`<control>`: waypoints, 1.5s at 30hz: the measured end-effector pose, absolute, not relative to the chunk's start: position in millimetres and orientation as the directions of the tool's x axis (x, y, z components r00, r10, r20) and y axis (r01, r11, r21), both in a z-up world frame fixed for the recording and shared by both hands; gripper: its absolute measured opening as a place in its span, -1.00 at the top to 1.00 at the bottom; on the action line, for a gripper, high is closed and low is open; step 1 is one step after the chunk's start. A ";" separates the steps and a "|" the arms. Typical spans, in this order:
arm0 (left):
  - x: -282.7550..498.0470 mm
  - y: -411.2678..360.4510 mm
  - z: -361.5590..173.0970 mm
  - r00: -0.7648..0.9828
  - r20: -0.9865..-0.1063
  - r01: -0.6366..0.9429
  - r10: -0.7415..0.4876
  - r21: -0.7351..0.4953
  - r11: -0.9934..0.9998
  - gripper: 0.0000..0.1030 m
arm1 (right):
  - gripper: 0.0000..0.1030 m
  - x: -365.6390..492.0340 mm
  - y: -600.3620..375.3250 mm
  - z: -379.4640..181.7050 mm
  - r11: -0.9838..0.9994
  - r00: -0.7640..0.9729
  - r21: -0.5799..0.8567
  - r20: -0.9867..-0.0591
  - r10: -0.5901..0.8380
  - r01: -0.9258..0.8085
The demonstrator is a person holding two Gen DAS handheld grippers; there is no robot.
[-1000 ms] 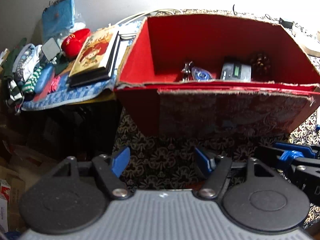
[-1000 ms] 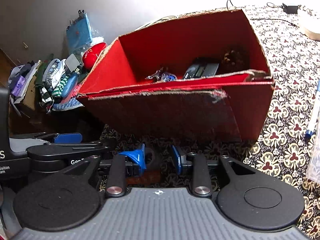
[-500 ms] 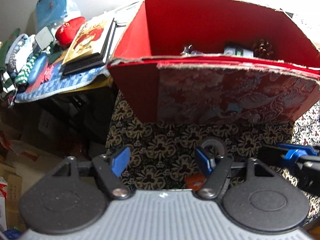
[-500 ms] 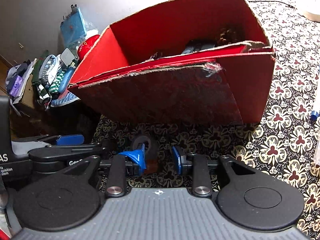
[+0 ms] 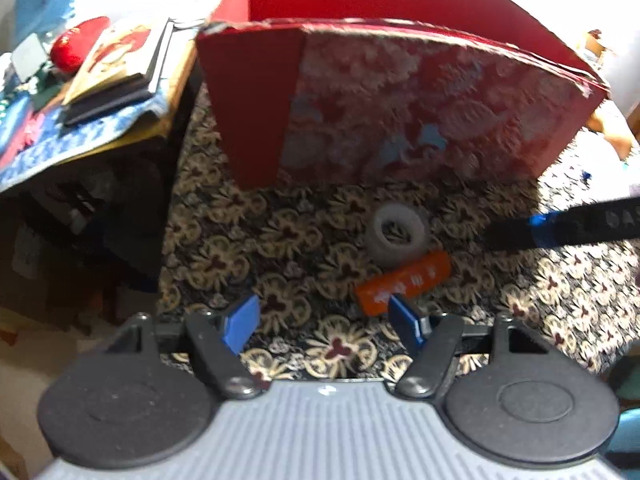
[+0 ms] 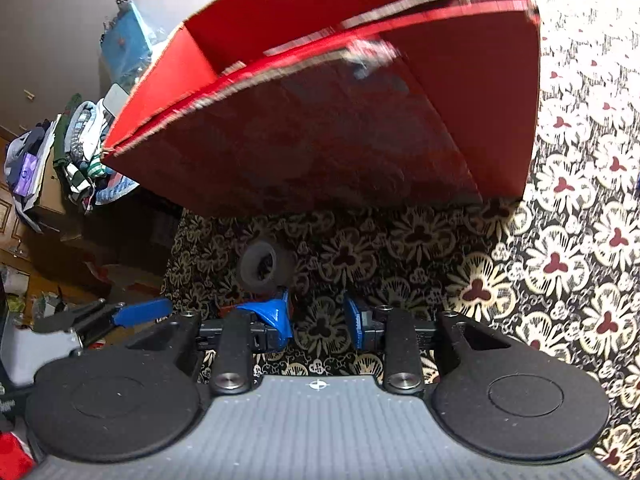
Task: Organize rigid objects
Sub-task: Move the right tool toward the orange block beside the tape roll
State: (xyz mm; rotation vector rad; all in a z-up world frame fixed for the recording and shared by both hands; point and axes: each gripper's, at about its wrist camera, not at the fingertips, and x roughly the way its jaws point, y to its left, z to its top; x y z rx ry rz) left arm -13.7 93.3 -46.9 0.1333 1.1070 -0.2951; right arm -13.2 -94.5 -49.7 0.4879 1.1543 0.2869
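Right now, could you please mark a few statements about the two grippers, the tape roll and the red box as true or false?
1. The left gripper is open and holds nothing. True.
2. The tape roll lies inside the red box. False: it lies on the patterned cloth in front of the box.
3. An orange bar lies right beside the tape roll, on its near side. True.
4. The right gripper is shut on the tape roll. False: it is open and empty, and the roll lies ahead of it to the left.
5. The box stands on a bare wooden tabletop. False: it stands on the flower-patterned cloth.
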 end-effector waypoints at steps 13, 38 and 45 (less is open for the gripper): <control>-19.6 61.6 -55.8 0.411 -0.865 0.549 -0.289 -0.018 0.835 -0.39 | 0.75 -9.1 -98.3 -60.3 0.817 0.350 0.569 -0.787 0.509 0.091; -17.8 42.3 -69.8 0.384 -0.863 0.596 -0.328 -0.040 0.802 0.59 | 0.69 -11.5 -113.2 -70.6 0.704 0.339 0.688 -0.714 0.612 0.177; -5.4 60.2 -70.4 0.308 -0.845 0.507 -0.438 -0.244 0.827 0.61 | 0.68 -9.5 -113.6 -81.4 0.642 0.321 0.737 -0.672 0.667 0.211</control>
